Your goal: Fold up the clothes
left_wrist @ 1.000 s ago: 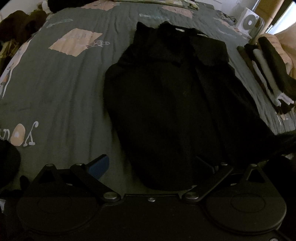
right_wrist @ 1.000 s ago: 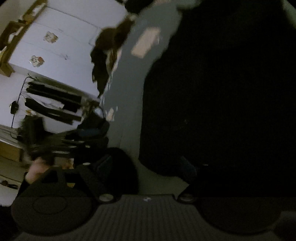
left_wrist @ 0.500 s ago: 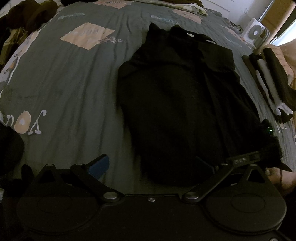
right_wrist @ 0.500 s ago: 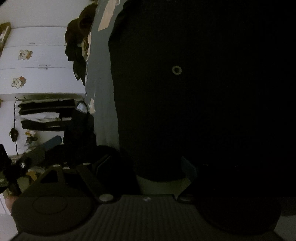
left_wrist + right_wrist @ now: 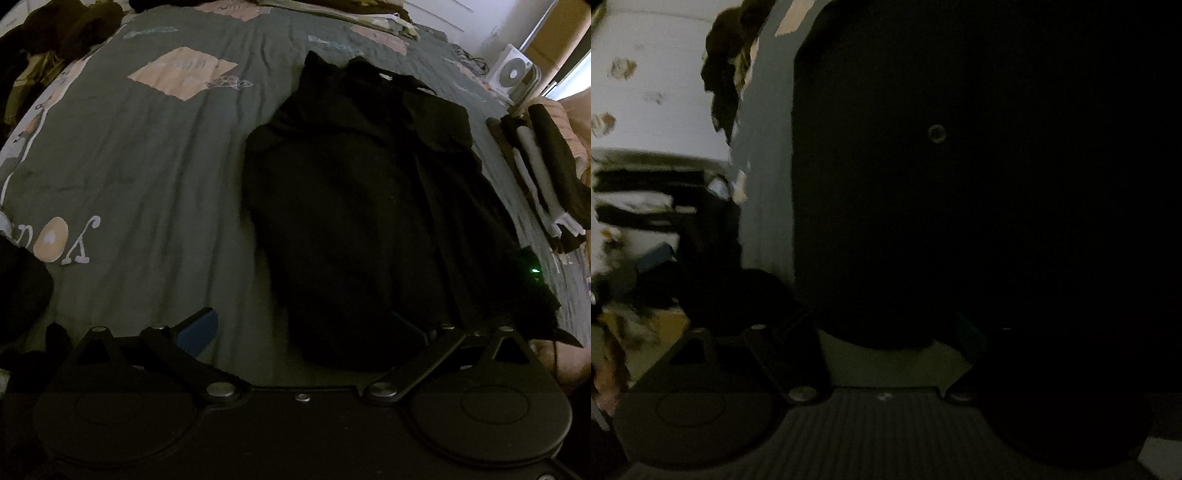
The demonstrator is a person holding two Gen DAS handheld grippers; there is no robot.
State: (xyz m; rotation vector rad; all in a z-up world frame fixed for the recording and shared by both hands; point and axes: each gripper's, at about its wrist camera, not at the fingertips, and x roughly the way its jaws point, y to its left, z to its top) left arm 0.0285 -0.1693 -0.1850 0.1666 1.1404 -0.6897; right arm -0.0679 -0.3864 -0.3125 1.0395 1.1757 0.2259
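Black shirt (image 5: pixel 362 206): flat on grey bedspread (image 5: pixel 147 177), collar at 12 o'clock, hem at 6.
Left gripper (image 5: pixel 310 332): fingers spread, hem between them, no pinch.
Right gripper (image 5: pixel 890 332): jaws just widened, spread over the hem, nothing pinched.
Folded clothes (image 5: pixel 543 173): 3 o'clock edge.

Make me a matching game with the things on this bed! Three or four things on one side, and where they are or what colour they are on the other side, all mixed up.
Things:
1. black shirt
2. bedspread
3. white fan
4. stack of folded clothes

Descriptions:
A. grey-green with peach patches
B. lying spread flat in the middle of the bed
C. off the bed, in the far right corner of the room
D. at the bed's right edge

Pairs: 1-B, 2-A, 3-C, 4-D
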